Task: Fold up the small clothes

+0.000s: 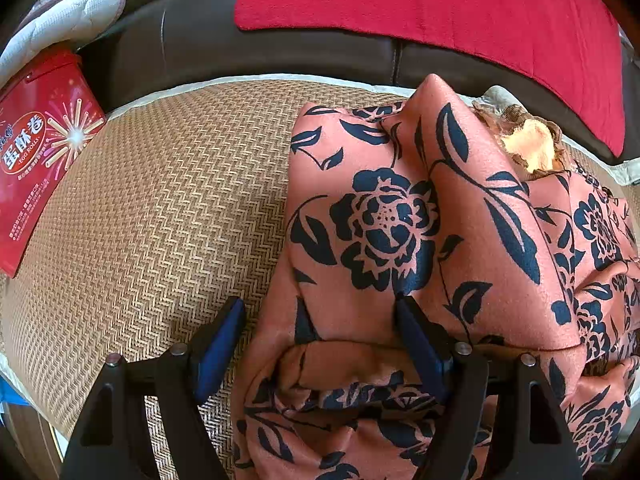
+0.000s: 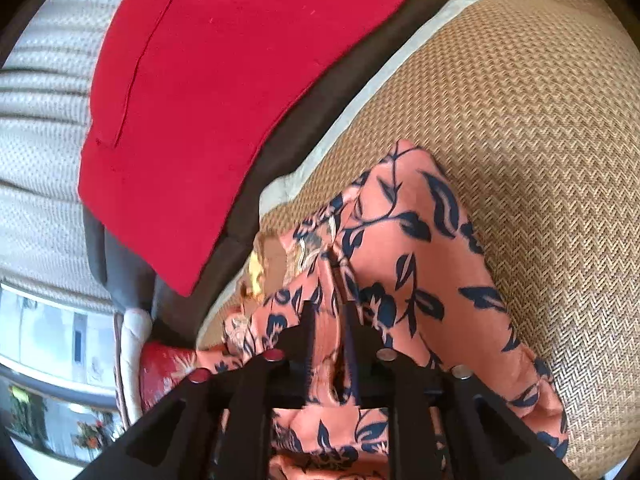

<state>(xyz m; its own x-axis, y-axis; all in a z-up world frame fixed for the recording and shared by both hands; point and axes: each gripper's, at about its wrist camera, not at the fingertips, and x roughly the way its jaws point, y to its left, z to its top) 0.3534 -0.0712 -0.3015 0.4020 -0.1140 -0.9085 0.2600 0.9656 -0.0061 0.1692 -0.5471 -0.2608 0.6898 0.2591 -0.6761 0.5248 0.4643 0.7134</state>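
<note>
the salmon-pink garment with navy flowers [image 1: 380, 216] lies bunched on the woven straw mat [image 1: 152, 208], the right gripper [image 2: 326, 312] pinching a fold, the left gripper [image 1: 320, 316] spread wide above it, a red egg-roll box [image 1: 40, 152] closed nearby.

Woven mat [image 1: 160, 208] on a dark brown sofa [image 1: 192, 36]

A red cloth [image 1: 460, 12] drapes the sofa's edge; a red egg-roll box [image 1: 44, 148] sits at the mat's left, beside a white quilted cushion [image 1: 68, 12].
</note>
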